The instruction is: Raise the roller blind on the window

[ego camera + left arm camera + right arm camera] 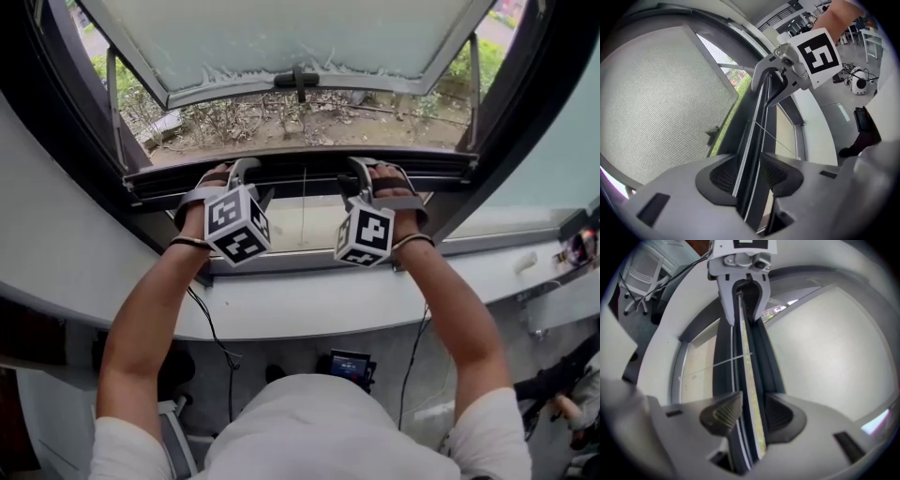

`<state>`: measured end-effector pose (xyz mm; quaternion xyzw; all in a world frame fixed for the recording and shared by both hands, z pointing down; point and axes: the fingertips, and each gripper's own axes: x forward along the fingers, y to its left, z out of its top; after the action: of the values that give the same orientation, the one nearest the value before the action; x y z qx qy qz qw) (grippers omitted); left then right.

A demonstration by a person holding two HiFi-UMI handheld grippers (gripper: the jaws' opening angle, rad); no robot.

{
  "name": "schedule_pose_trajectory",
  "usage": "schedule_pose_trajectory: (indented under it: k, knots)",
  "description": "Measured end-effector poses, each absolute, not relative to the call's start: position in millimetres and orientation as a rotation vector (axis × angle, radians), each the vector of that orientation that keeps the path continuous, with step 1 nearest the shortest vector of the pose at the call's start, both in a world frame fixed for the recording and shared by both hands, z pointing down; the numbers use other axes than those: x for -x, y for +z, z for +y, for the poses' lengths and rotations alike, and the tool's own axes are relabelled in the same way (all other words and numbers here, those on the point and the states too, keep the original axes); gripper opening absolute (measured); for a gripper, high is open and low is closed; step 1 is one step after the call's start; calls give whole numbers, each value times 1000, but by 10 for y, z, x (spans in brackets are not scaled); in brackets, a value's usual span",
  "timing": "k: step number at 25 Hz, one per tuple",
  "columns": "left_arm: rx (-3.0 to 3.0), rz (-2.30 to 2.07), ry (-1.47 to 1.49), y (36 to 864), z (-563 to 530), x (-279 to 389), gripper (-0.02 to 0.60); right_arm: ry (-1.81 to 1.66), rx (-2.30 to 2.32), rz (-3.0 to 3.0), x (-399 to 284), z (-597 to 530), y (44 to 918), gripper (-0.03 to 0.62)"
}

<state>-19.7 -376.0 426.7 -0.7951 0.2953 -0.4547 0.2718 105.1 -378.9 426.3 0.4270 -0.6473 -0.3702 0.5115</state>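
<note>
- The bottom rail (305, 174) of the roller blind is located level across the lower part of the window opening. It lies above the white sill (309, 305) and below the outward-tilted sash (281, 37).
- The rail is taken at two places, one on either side of its middle. A thin cord (303, 214) is seen between them, just below the rail.
- The left gripper (749, 176) is set astride the rail, and its fingers (723, 180) are pinched on the rail's two faces.
- The right gripper (749, 416) is applied likewise, with its fingers (723, 413) pressed against the rail from both sides.
- The rail is judged to be stiff and light, with smooth and possibly slippery faces. The ribbed pads are expected to hold it.
- An even lift at both grips is advised, so that the rail is kept level and the blind is not wound askew.
- The blind's fabric is presumed to be soft and should not be gripped. Only the rail is to be held.
</note>
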Motion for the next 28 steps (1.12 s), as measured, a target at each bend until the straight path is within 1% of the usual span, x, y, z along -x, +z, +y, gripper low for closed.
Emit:
schedule_pose_trajectory:
  k: [5, 17, 28]
  knots:
    - [2150, 800, -1190, 4016, -3770, 201, 154, -902, -1072, -1580, -1042, -3803, 4007, 150]
    - [2167, 815, -1167, 3881, -3764, 199, 154, -920, -1086, -1567, -1051, -3793, 3872, 150]
    - [2165, 847, -1111, 3586, -3789, 189, 154, -958, -1122, -1548, -1057, -3813, 3596, 150]
